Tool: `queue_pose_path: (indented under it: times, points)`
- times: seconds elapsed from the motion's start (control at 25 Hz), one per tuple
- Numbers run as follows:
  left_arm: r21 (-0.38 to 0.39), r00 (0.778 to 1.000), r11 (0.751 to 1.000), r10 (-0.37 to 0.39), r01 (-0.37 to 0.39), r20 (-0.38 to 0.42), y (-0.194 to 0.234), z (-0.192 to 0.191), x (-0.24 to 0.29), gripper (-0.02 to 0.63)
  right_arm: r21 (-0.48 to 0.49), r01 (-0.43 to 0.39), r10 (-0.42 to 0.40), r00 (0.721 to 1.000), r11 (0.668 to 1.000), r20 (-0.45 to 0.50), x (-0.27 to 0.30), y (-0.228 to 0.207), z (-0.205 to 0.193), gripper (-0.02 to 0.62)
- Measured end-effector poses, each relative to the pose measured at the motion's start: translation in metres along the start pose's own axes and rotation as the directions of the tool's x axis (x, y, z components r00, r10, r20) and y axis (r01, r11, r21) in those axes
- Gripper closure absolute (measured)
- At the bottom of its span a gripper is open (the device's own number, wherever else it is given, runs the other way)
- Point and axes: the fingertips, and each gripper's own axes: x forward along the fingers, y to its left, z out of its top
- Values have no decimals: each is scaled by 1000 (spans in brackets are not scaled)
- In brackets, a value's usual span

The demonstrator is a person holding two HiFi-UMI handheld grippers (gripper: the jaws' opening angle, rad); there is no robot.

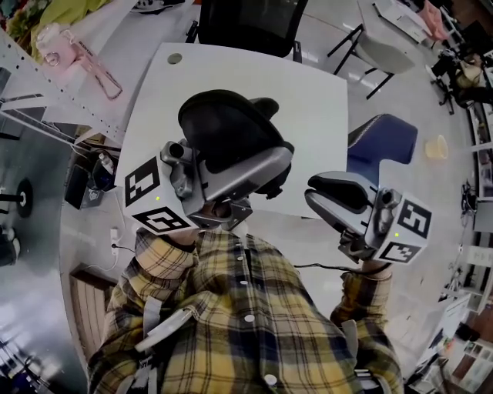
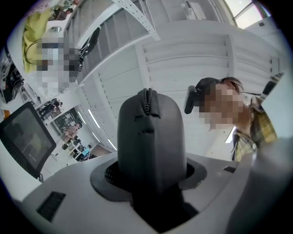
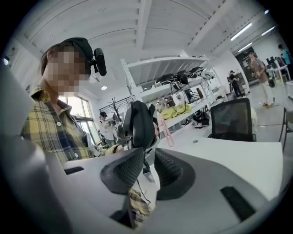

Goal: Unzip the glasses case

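A black zipped glasses case (image 1: 227, 131) is held up above the white table (image 1: 308, 100), and my left gripper (image 1: 243, 173) is shut on its lower end. In the left gripper view the case (image 2: 151, 141) stands upright between the jaws of the left gripper (image 2: 151, 178), with its closed zipper line (image 2: 147, 103) running over the top. My right gripper (image 1: 330, 198) hangs to the right of the case and apart from it. In its own view the right gripper (image 3: 149, 167) shows a narrow gap with nothing between the pads, and the case (image 3: 139, 121) sits beyond them.
A black chair (image 1: 246, 23) stands at the table's far side and a blue chair (image 1: 381, 142) at its right. A pink bottle (image 1: 58, 42) lies on the metal rack at the upper left. My plaid shirt (image 1: 246, 323) fills the bottom of the head view.
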Motion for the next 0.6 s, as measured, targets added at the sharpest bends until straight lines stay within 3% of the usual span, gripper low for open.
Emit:
queue_pose_path:
  times: [0.24, 0.44, 0.6]
  points:
    - [146, 978, 989, 38, -8, -204, -2, -28, 5, 354, -78, 185, -174, 976, 980, 133, -11, -7, 31, 561]
    - [241, 942, 971, 82, -1, -325, 0, -46, 0, 354, -142, 355, -317, 919, 924, 235, -13, -9, 47, 584]
    - [269, 928, 963, 105, -5, -357, 3, -52, -3, 354, -166, 465, -409, 867, 870, 284, -13, -12, 50, 594]
